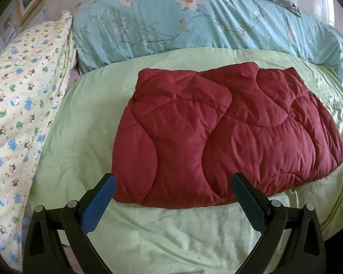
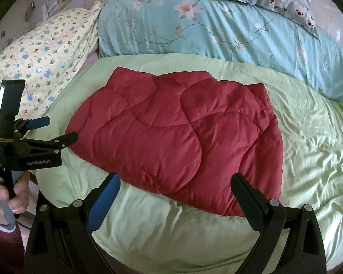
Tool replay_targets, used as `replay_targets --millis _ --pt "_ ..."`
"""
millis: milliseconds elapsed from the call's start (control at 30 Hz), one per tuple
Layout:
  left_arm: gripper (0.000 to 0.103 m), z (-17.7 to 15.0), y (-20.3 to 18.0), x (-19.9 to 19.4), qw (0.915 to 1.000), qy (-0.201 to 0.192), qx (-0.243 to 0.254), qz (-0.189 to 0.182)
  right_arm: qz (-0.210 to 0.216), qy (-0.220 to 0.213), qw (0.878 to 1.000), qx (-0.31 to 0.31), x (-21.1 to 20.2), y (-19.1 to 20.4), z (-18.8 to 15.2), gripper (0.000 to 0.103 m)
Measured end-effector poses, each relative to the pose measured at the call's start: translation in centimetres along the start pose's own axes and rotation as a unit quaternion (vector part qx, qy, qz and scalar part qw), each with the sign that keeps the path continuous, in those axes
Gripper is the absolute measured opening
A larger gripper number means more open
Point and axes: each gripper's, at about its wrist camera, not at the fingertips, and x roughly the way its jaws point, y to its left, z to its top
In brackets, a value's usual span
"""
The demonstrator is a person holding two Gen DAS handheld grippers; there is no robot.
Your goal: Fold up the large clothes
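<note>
While the folded red quilted garment [image 1: 217,134] lies on the green bedsheet [image 1: 171,239], left gripper [image 1: 173,182] and right gripper [image 2: 176,180] hover at its near edge, fingers spread, empty.

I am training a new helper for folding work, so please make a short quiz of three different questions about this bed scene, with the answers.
1. True or false: the left tool is shut on the red quilted garment.
2. On what does the red garment lie? A) the light green cover B) the blue floral quilt C) the yellow printed bedding
3. Fill in: the right tool holds ____.

Key
1. False: its fingers stand wide apart near the garment's near edge and grip nothing.
2. A. The garment lies folded on the green cover; the blue quilt is behind it and the yellow bedding is to its left.
3. Nothing: it is open.
</note>
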Motion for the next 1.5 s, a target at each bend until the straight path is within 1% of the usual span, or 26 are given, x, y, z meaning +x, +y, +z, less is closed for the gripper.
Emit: replay_targets --millis 300,600,1033,1500 --pt "0.102 1.0 -0.8 0.6 1.0 -0.002 0.007 -0.002 0.003 0.001 1.0 0.003 0.6 -0.5 0.9 0.098" --pt "0.102 1.8 -1.1 2.0 1.0 0.008 0.004 -0.002 0.006 0.006 1.0 0.003 1.6 -0.7 1.8 0.098" --pt "0.102 2.8 -1.4 3.6 0.9999 0.011 -0.004 0.003 0.013 0.024 1.0 0.009 3.7 -1.2 2.0 0.098" --pt "0.102 3.5 -2.4 5.0 0.9999 0.013 -0.001 0.008 0.011 0.026 0.999 0.019 4.5 -2.3 2.5 0.098"
